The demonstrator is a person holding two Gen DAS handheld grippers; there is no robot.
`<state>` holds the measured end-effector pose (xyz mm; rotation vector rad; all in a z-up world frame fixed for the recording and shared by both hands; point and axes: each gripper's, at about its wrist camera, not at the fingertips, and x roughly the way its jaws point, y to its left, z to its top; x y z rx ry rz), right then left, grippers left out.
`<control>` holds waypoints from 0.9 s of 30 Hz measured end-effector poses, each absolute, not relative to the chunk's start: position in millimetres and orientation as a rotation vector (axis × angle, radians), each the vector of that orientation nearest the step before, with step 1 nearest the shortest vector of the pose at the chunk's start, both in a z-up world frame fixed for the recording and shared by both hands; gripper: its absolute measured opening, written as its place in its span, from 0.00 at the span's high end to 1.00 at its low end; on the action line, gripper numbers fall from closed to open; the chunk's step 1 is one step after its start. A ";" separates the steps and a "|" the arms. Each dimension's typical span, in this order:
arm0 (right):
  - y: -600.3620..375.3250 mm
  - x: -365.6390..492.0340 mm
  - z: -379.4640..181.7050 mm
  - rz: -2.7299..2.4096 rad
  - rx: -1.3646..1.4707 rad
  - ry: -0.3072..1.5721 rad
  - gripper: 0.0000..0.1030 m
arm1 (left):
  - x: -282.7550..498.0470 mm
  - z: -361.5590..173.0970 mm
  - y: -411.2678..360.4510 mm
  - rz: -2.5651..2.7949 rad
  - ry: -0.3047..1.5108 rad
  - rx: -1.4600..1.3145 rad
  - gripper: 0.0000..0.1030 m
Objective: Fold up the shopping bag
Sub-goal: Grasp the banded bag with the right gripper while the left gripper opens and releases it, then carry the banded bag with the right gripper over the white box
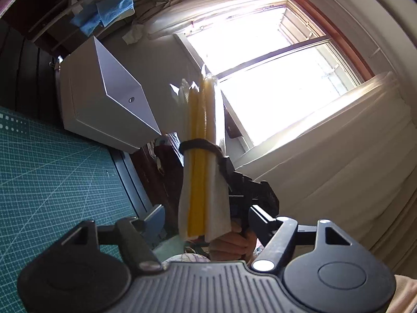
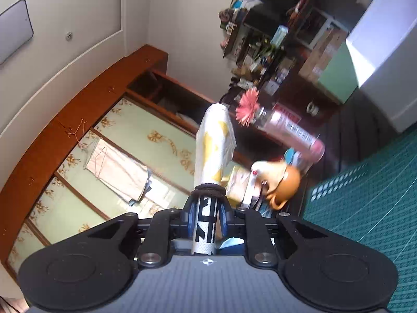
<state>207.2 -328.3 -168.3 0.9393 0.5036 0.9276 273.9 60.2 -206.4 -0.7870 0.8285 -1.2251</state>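
Right gripper [image 2: 207, 206]: jaws closed on the white-and-yellow shopping bag, folded into a narrow bundle [image 2: 212, 151]; grip sits low on the bundle, beside the dark elastic band [image 2: 208, 191] that rings it.
Left gripper [image 1: 208, 221]: only its body and finger bases show in its own view; whether its jaws are wide or narrow, I cannot tell. They hold nothing visible.
Bag position: held in the air, upright, well off the green gridded cutting mat on the table [image 1: 52, 169]. In the left view the bundle stands just ahead of the left gripper, between its finger bases; whether they touch it cannot be told.
Band: wraps the bundle at mid-height in the left view; folds above it lie close together, lower edges flare slightly.
Step in hand, judged: folding appears largely done; securing or setting down remains.
Method advised: maintain firm right-hand grip; keep the band square across the folds; lower the bundle onto the mat without letting layers splay.
Background: grey open box [image 1: 109, 99], bright window [image 1: 273, 60].
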 end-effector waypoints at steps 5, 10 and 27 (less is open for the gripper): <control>-365.4 236.7 -130.6 0.796 0.779 0.526 0.83 | 283.5 -213.9 54.6 -1.010 0.891 -0.681 0.21; -406.5 314.4 -79.8 0.561 0.582 0.618 0.83 | 299.0 -233.9 38.9 -0.605 0.958 -0.474 0.21; -401.0 550.5 -173.9 0.381 0.448 1.039 0.83 | 308.3 -260.5 12.6 -0.302 0.928 -0.145 0.21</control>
